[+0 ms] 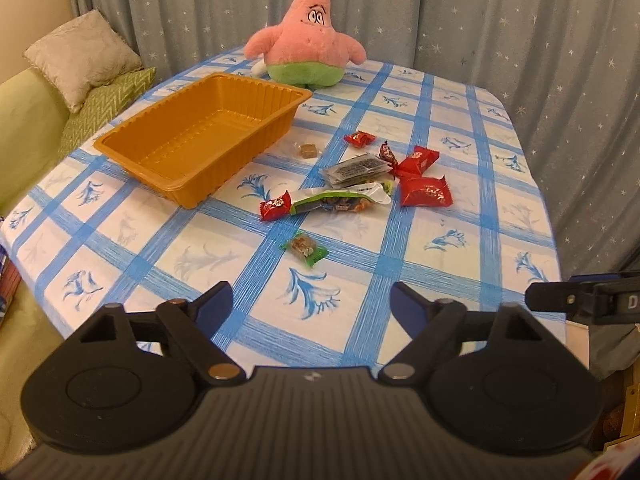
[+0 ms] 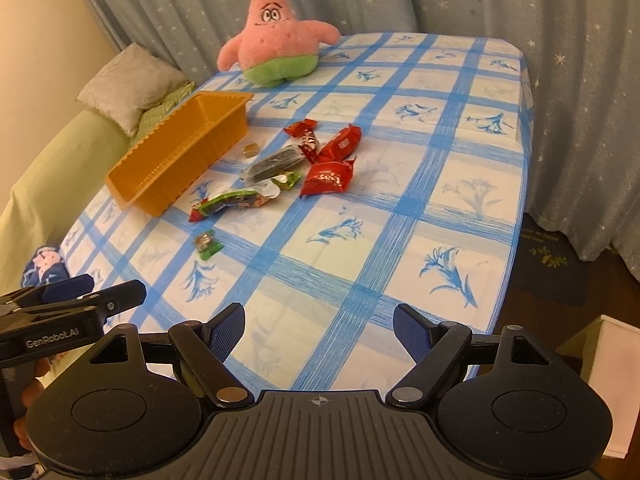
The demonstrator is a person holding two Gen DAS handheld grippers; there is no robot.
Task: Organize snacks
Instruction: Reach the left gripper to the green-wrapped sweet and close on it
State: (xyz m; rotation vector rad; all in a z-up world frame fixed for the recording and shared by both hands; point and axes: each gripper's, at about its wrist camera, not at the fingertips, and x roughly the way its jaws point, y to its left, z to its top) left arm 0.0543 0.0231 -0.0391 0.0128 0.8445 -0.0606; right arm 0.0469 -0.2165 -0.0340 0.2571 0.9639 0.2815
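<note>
Step in hand, judged: start of sorting, nothing yet gathered; orange tray (image 1: 208,136) empty. Left tongs (image 1: 312,308) spread wide, holding nothing, hovering over near edge of checked surface (image 1: 460,264). Right tongs (image 2: 320,328) likewise spread and empty. Snacks (image 1: 360,184) loose in a cluster at 12 o'clock of left tongs, just right of tray: red wrappers, a dark grey packet, a long green-and-white pouch. Small green-wrapped sweet (image 1: 305,249) nearest, lying apart from cluster at 12 o'clock. Small brown cube (image 1: 309,150) just beside tray wall. Next move calls for advancing toward nearest sweet, closing on the crinkly wrapper, then carrying to 11 o'clock, into tray. Wrappers thin, glossy; likely slippery.
</note>
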